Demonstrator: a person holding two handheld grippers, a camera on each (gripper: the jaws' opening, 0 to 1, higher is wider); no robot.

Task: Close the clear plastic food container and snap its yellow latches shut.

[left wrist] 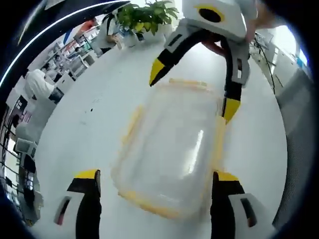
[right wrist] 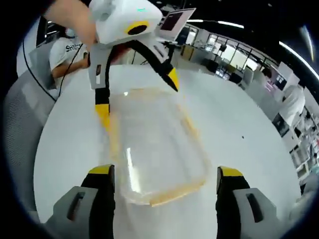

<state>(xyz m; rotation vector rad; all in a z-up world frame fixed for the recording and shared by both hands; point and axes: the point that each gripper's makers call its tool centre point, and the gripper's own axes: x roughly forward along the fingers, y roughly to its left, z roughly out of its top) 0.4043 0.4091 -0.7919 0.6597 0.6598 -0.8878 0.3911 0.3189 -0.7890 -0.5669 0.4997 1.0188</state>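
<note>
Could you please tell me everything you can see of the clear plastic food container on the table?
The clear plastic food container is a rounded rectangle of see-through plastic with yellow latches and trim along its edges, blurred in both views. Its lid appears to be on, glinting with reflections. It lies flat on the white table, between the two open claws: the left claw at one short end, the right claw at the other. Whether either claw touches it is unclear.

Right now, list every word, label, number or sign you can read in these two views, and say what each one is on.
"Sm...": white letters on the dark shirt of a person seated beyond the table in the right gripper view; the rest is cut off and blurred.
The clear container with yellow latches: no readable label.
The hand-held grippers, left and right: no readable markings.
Background shelves and monitor: too small and blurred to read.
</note>
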